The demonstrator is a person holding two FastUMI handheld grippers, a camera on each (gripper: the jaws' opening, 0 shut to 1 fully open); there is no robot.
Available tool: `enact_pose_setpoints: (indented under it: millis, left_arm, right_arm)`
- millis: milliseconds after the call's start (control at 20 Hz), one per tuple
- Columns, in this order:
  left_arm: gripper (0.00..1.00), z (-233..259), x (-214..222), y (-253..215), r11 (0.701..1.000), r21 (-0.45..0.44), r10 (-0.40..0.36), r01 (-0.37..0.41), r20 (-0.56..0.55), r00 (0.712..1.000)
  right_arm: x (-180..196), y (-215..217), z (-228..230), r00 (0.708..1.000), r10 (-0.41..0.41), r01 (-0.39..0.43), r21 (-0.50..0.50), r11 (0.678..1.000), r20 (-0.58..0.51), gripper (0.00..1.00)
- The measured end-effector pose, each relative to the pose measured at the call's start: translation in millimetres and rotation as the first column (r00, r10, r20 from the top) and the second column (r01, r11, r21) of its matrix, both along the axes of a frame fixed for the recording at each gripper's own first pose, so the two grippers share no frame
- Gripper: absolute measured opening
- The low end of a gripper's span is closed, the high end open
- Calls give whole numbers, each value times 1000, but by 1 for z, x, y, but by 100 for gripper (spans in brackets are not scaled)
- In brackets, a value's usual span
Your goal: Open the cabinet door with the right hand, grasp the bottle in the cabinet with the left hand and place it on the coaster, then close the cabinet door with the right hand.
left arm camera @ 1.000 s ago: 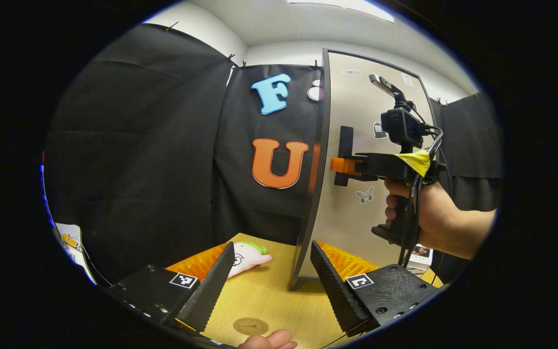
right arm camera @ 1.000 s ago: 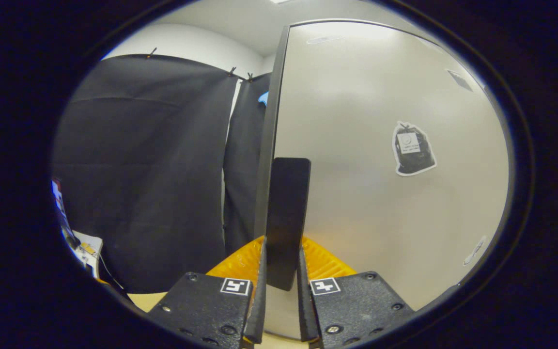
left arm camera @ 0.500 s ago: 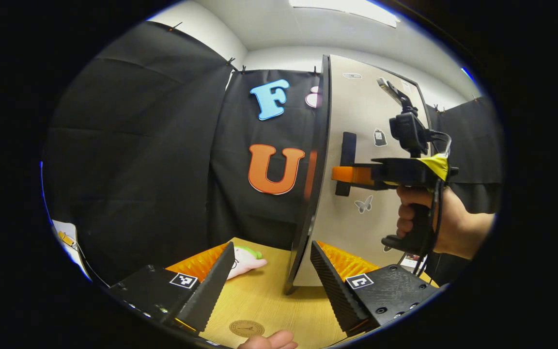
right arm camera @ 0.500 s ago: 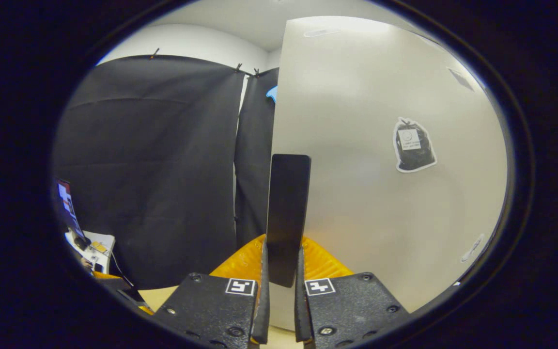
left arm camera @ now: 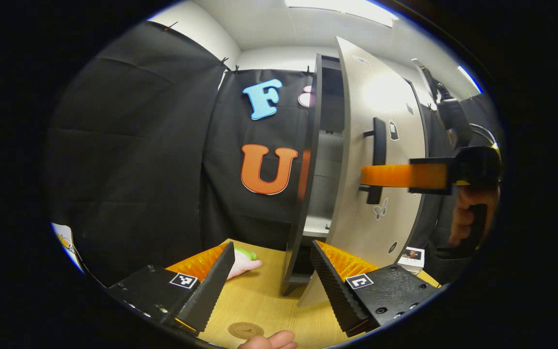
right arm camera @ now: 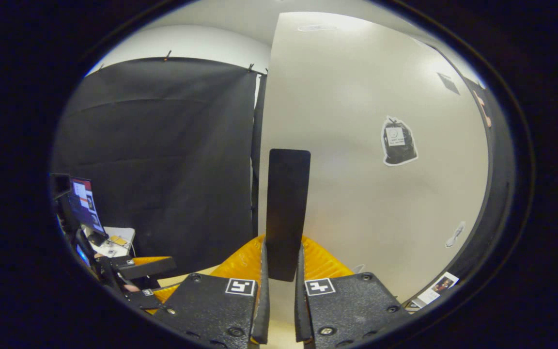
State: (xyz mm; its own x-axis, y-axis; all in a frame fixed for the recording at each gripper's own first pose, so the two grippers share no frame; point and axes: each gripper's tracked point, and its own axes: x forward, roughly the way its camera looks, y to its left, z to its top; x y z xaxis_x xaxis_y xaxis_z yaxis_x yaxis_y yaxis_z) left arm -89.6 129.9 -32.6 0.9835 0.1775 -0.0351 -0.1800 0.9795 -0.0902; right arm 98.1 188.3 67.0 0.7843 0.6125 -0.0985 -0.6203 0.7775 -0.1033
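Note:
The pale cabinet door stands partly open, swung out to the right. My right gripper is shut on its black vertical handle, held by a hand. In the right gripper view the handle sits pinched between that gripper's fingers, against the door. Through the gap I see the cabinet's inside with a pale shelf; I cannot make out the bottle. My left gripper hovers open and holds nothing, low over the wooden table, facing the cabinet. The round brown coaster lies just below it.
A pink plush toy lies on the table left of the cabinet. A small printed box sits at the right by the door's foot. A thumb shows at the bottom edge. A lit monitor stands at the far left.
The door has swung from nearly edge-on to partly open, exposing the cabinet's inside. The right gripper has moved right and nearer with the handle in it. The left gripper has barely moved.

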Motion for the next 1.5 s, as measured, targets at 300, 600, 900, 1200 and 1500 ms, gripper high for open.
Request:
enact_pose_setpoints:
  millis: [300, 600, 900, 1200, 1500]
  left_arm:
    - [95, -24, 20, -27, 996, 6, -91, 92, -52, 994]
    - [95, -36, 58, -53, 977, 50, -202, 206, -85, 976]
    - [95, -18, 120, -89, 951, 90, -291, 296, -62, 955]
    - [95, 29, 193, -124, 949, 153, -284, 275, 37, 958]
    - [95, 34, 231, -147, 954, 131, -278, 271, 32, 960]
  right_arm:
    - [-12, -15, -2, 999, 11, -11, 2, 1000, -46, 24]
    - [-25, -32, -3, 996, 58, -57, 16, 998, -69, 24]
    - [-52, -59, -2, 994, 77, -72, 70, 995, -83, 24]
    - [-61, -85, -4, 992, 91, -85, 64, 994, -91, 24]
    - [-63, -108, -4, 987, 90, -74, 117, 990, -134, 24]
